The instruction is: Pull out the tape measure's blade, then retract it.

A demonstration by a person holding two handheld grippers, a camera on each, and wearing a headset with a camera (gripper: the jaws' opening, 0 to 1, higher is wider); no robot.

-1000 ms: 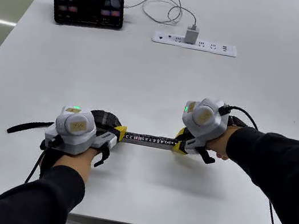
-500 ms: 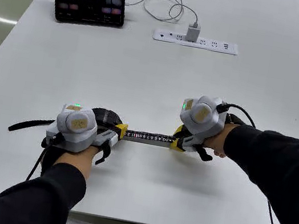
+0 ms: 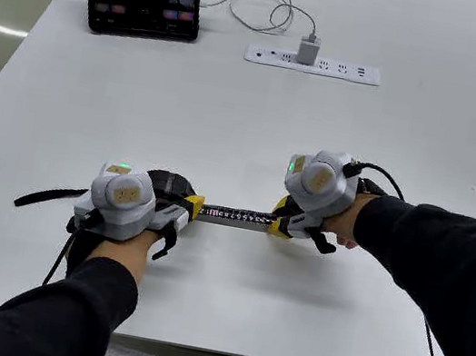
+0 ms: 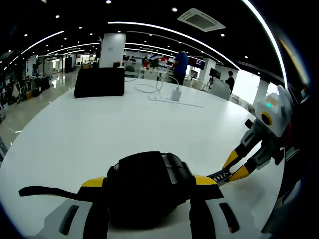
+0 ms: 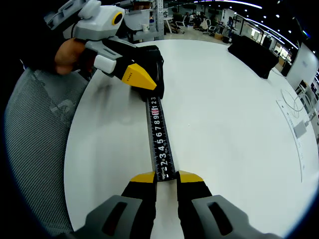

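Bright, even overhead light — soft shadows, sharp focus, fisheye-bent edges.

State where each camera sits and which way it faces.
Head view: on the headset, looking down at the table; both sleeves, left gripper and right gripper show.
Left gripper view: along its jaws, over the tape measure case.
Right gripper view: along its jaws, down the blade.
Shared: all three see the blade.

We see a black tape measure (image 4: pixel 149 186) whose dark blade (image 5: pixel 159 134) carries white numerals, yellow jaw tips on the pale grey left hand-held gripper (image 3: pixel 188 209) and right hand-held gripper (image 5: pixel 167 178), and a white bench (image 3: pixel 259 108).
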